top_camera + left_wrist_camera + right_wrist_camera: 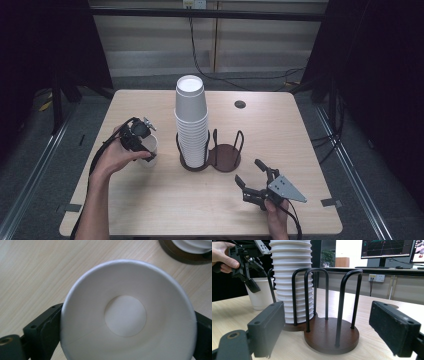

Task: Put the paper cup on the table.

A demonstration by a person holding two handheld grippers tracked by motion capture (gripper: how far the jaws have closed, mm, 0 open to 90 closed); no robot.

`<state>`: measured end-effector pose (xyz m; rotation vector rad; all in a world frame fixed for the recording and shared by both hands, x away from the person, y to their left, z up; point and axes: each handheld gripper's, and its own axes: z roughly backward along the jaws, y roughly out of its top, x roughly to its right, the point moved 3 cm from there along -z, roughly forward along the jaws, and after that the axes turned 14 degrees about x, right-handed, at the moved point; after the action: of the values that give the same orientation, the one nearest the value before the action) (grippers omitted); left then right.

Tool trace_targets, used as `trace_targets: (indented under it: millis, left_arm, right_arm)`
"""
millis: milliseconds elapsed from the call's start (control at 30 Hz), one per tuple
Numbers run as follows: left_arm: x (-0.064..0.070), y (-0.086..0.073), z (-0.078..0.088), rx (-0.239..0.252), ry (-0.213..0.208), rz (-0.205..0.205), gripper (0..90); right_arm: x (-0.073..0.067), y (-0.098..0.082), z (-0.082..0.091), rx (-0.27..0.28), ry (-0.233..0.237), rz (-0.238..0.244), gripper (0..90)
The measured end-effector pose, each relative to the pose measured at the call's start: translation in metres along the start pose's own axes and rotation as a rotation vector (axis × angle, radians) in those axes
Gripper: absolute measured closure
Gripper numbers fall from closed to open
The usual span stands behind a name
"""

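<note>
High view: left tool (145, 150) astride upright cup (149, 151), table (150, 200).

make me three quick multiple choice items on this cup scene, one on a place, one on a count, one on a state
1. Where does the single white cup stand?
A. on the table, left of the cup holder
B. in the holder's free ring
C. on top of the stack

2. How many round bases does the cup holder have?
A. one
B. two
C. four

3. How do the right gripper jaws stand?
A. shut on a cup
B. shut on the holder
C. open, with nothing between them

Answers: 1 A, the high view shows it beside the holder under the left gripper. 2 B, one base bears the cup stack, one is bare. 3 C, the right gripper view shows the pads wide apart.
</note>
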<state>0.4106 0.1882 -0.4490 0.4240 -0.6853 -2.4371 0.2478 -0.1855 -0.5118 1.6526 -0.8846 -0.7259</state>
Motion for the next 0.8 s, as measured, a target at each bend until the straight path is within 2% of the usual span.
trace_targets:
  millis: [67, 167, 267, 367, 500, 533, 600, 667, 733, 800]
  left_arm:
    - [-0.001, -0.002, -0.002, 0.004, -0.017, 0.019, 4.1]
    - [-0.001, -0.005, -0.005, 0.013, -0.015, 0.035, 3.6]
    - [-0.001, -0.008, -0.007, 0.019, -0.028, 0.068, 3.4]
    - [-0.002, -0.01, -0.008, 0.01, -0.03, 0.046, 3.5]
    - [-0.003, -0.015, -0.012, 0.003, -0.039, 0.092, 6.9]
    - [-0.003, -0.017, -0.013, 0.005, -0.053, 0.086, 6.9]
    - [-0.003, -0.02, -0.016, 0.017, -0.048, 0.08, 6.9]
    - [-0.002, -0.021, -0.015, 0.038, -0.055, 0.095, 6.3]
    - [-0.003, -0.022, -0.015, 0.058, -0.055, 0.079, 7.0]
    - [-0.002, -0.024, -0.014, 0.07, -0.061, 0.101, 6.9]
  right_arm:
    - [0.0, 0.0, 0.0, -0.001, 0.0, -0.001, 13.1]
    - [0.0, 0.0, 0.0, -0.004, 0.0, -0.002, 13.1]
    - [0.0, 0.0, 0.0, -0.004, 0.0, -0.002, 13.1]
    - [0.0, 0.0, 0.0, -0.004, 0.0, -0.002, 13.1]
    - [0.0, 0.0, 0.0, -0.004, -0.001, -0.002, 13.1]
    - [0.0, 0.0, 0.0, -0.004, -0.001, -0.002, 13.1]
    - [0.0, 0.0, 0.0, -0.004, -0.001, -0.002, 13.1]
    - [0.0, 0.0, 0.0, -0.004, -0.001, -0.002, 13.1]
    - [0.0, 0.0, 0.0, -0.004, -0.003, -0.002, 13.1]
    - [0.0, 0.0, 0.0, -0.004, -0.003, -0.002, 13.1]
